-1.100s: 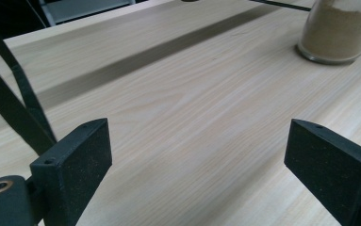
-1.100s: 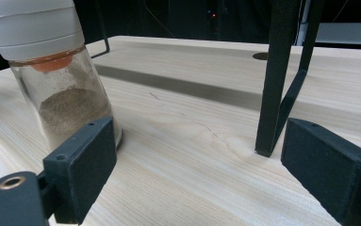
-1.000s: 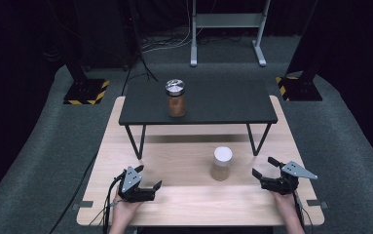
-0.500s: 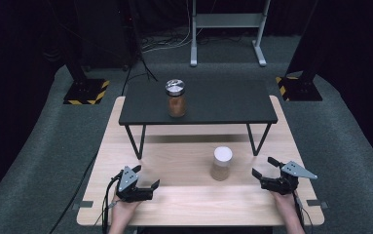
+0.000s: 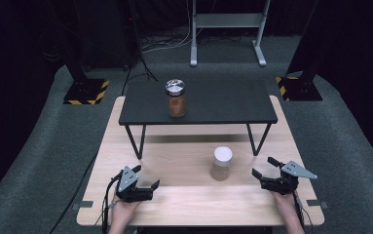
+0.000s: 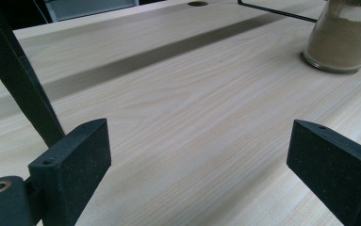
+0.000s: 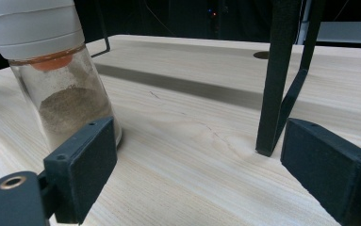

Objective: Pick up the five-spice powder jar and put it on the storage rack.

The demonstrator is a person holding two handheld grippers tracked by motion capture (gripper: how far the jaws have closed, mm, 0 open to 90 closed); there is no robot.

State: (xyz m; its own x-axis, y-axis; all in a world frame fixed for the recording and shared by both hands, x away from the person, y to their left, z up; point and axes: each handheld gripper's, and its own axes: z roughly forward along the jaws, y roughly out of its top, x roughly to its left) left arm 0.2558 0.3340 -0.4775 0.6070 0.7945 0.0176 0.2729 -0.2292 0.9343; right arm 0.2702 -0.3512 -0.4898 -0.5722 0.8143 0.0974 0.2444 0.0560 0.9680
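Both tongs gape empty; right gripper view reveals white-capped jar's orange collar.

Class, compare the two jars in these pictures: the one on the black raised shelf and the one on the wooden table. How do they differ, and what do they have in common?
The jar on the shelf has a shiny silver lid; the jar on the table has a white one. The shelf jar holds reddish-brown powder, the table jar paler, sandy powder that only partly fills it. The shelf jar stands on the black shelf, farther from both grippers. Both are clear, upright, lidded and untouched.
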